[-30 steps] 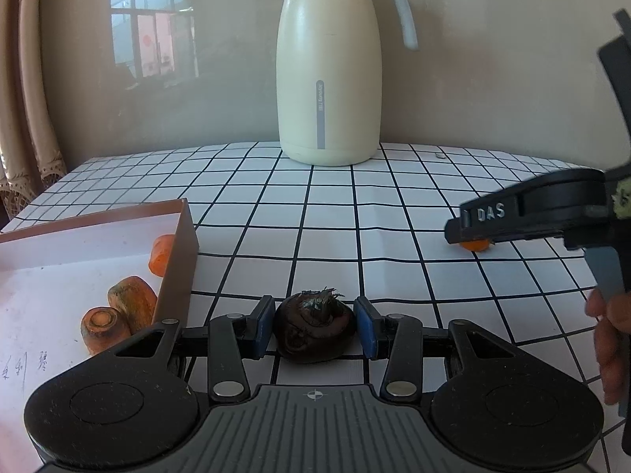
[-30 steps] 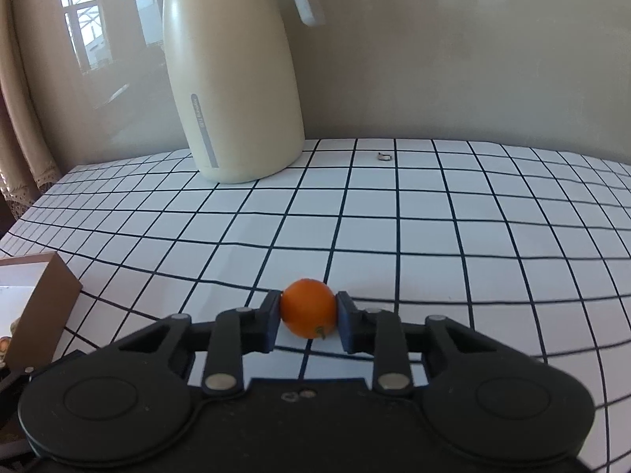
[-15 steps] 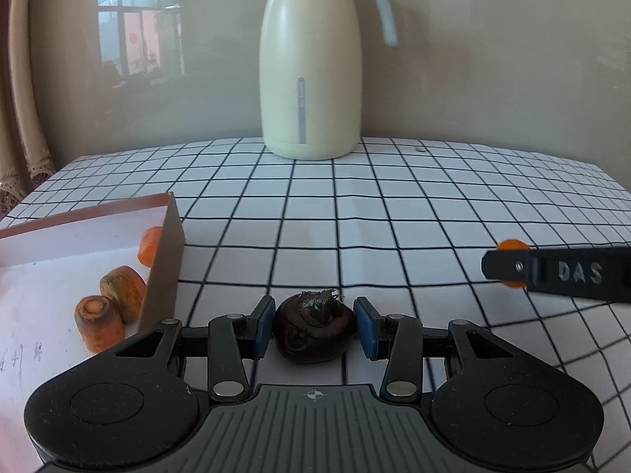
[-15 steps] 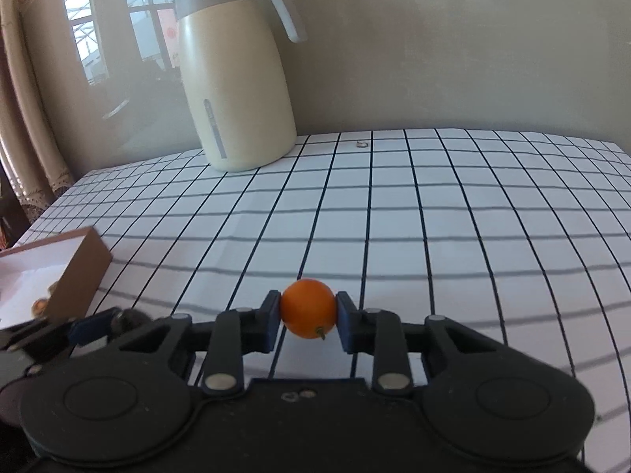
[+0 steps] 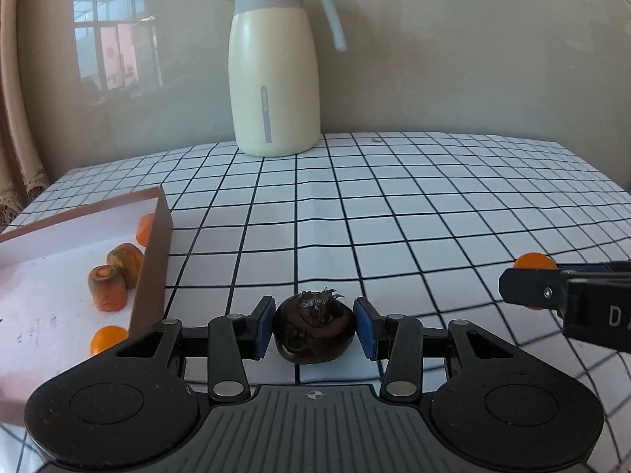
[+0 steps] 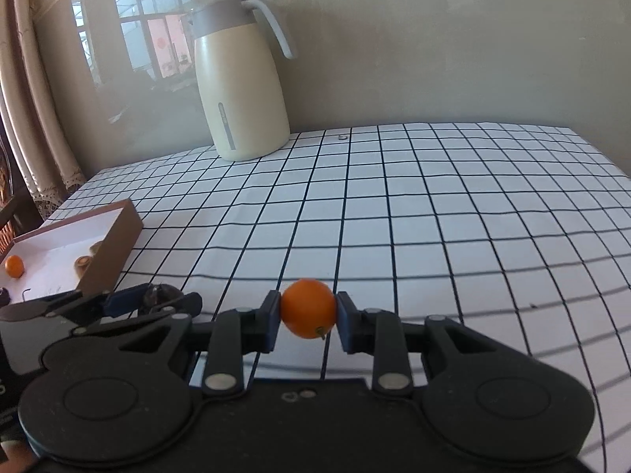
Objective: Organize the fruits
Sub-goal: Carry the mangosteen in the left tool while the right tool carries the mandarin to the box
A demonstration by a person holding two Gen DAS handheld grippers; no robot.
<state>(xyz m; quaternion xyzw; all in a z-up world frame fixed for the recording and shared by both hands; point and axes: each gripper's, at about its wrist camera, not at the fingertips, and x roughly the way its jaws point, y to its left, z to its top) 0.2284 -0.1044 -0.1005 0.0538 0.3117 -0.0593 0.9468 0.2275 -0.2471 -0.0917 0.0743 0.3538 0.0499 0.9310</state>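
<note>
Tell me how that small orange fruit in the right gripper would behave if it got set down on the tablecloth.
The small orange fruit looks nearly round, so it would probably roll on the flat checked tablecloth. Its skin looks smooth and glossy, so it may slip between the right gripper pads. It is likely light for its size, and firm squeezing could bruise it.

cream jug (image 5: 274, 79), checked tablecloth (image 5: 394, 205), curtain (image 6: 35, 118)
</note>
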